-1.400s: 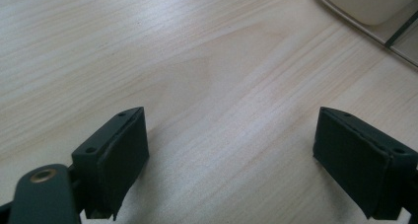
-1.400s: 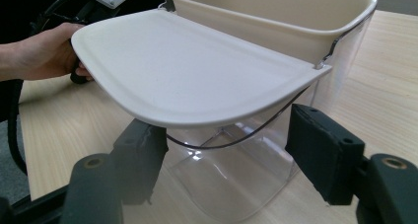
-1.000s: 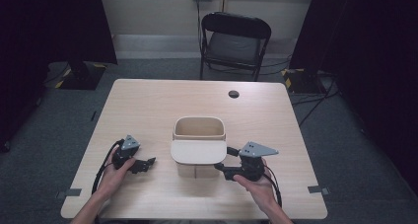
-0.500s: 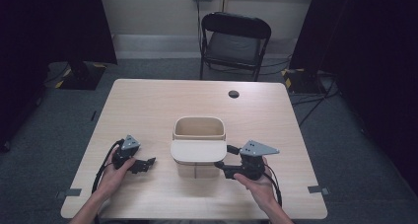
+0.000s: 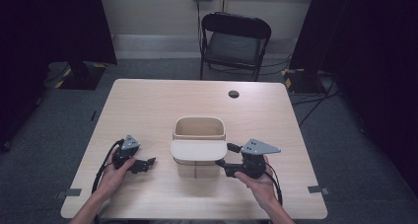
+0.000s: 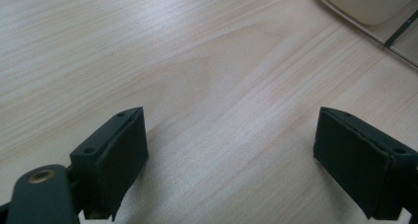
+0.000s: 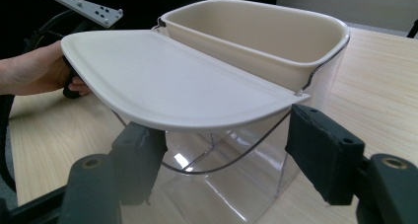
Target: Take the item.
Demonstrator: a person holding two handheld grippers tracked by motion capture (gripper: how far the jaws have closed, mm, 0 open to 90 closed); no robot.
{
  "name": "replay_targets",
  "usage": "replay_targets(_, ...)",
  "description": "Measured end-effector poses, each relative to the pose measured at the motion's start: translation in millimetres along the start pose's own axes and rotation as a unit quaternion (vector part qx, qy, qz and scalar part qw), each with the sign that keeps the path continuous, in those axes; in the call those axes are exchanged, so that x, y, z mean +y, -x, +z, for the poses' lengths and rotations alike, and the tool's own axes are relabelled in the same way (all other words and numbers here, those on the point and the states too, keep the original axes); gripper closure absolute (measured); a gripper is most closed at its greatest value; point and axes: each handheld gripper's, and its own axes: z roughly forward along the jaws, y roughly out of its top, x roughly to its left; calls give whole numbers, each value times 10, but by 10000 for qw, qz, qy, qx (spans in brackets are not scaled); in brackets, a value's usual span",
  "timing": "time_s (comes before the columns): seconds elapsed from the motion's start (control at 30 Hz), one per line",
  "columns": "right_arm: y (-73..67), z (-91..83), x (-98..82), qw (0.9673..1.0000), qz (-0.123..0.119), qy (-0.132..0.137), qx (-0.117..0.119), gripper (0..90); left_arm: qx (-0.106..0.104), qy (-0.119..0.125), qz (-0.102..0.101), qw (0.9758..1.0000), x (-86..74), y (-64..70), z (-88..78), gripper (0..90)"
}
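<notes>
Spanning the lid (image 7: 182,86), open right jaws.

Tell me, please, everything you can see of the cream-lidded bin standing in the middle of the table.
The bin has a clear, boxy plastic body with a cream rim insert and a thin wire bail hanging down its side. Its cream lid, a flat panel with rounded corners, is swung open and sticks out level toward the person, so the inside shows. It stands upright on the wooden table. The right gripper sits open beside the lid; contact cannot be told.
</notes>
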Motion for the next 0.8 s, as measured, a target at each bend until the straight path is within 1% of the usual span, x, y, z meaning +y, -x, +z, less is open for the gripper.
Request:
replay_targets(0.27,29,24,6,10000,2,-11,2,320,2,3,-1,10000,0,0,0,125)
replay_targets(0.5,35,26,38,10000,14,43,-8,325,10,11,-19,10000,-1,4,2,125)
replay_targets(0.63,41,28,42,10000,15,53,-1,330,31,4,2,10000,-1,3,-1,125)
replay_targets(0.8,45,43,55,10000,31,53,-56,337,27,8,-9,10000,-1,4,0,125)
